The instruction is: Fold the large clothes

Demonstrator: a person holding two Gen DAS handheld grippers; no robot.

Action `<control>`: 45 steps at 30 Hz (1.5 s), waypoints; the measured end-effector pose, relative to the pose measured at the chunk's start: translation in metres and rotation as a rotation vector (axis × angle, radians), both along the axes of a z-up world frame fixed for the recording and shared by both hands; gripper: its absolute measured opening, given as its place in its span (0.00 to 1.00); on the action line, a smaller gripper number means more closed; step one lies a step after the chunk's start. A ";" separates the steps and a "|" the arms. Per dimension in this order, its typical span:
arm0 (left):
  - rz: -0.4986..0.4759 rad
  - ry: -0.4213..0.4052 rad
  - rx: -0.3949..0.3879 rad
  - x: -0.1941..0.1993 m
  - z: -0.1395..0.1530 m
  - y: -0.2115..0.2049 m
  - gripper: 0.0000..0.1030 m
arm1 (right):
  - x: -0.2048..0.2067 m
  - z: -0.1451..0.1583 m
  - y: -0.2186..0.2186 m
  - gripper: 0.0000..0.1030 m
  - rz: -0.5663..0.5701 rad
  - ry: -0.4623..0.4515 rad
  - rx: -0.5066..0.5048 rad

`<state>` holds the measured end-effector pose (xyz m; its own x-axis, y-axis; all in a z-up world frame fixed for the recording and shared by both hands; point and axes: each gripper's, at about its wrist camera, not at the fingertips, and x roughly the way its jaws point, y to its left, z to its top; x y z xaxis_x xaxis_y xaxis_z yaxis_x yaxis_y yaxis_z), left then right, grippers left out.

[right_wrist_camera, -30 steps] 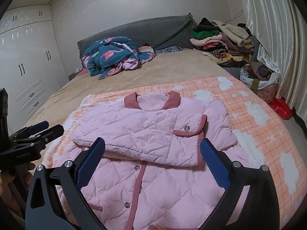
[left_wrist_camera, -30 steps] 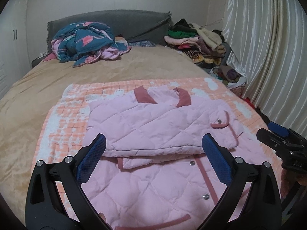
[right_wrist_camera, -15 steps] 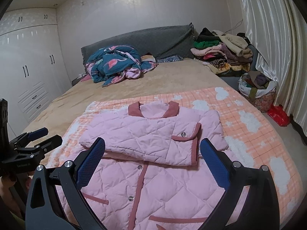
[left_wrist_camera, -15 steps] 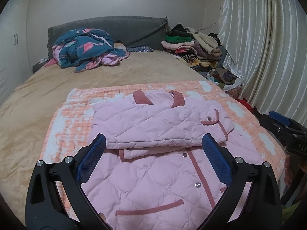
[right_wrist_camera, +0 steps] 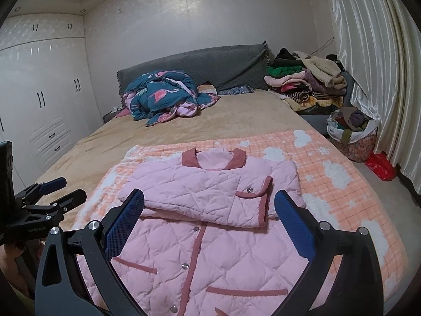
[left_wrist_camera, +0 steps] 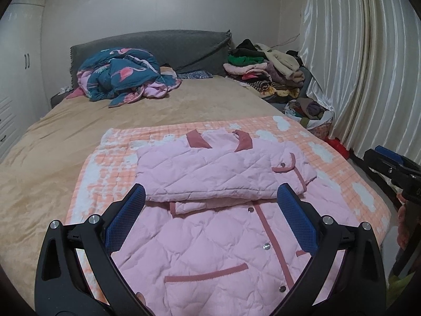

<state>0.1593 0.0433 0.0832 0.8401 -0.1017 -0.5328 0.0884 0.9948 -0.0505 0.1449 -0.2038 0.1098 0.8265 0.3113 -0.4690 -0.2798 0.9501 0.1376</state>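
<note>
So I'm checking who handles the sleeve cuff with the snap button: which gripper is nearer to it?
Right. The right gripper hovers open just short of the cuff, about in line with it. The left gripper is open too, with the cuff further off to its right.

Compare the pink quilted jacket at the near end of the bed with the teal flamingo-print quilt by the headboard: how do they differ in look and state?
The pink quilted jacket lies spread flat, sleeves folded across its chest; the teal flamingo quilt sits bunched in a heap. The jacket is plain pale pink with darker pink trim and snap buttons; the quilt is patterned. The jacket rests on an orange checked blanket; the quilt sits on the tan bedsheet. Both are padded and untouched by either gripper.
</note>
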 end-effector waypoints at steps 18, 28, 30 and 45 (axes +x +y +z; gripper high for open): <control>-0.012 0.019 0.054 -0.034 -0.011 -0.017 0.91 | -0.032 0.001 -0.021 0.96 -0.004 0.007 -0.006; -0.016 0.034 0.069 -0.050 -0.019 -0.029 0.91 | -0.044 0.001 -0.035 0.96 -0.009 0.003 -0.004; -0.018 0.037 0.074 -0.051 -0.021 -0.030 0.91 | -0.049 -0.001 -0.040 0.96 -0.011 -0.001 -0.012; 0.013 0.090 0.088 -0.063 -0.045 -0.023 0.91 | -0.067 -0.034 -0.069 0.96 -0.039 0.062 -0.044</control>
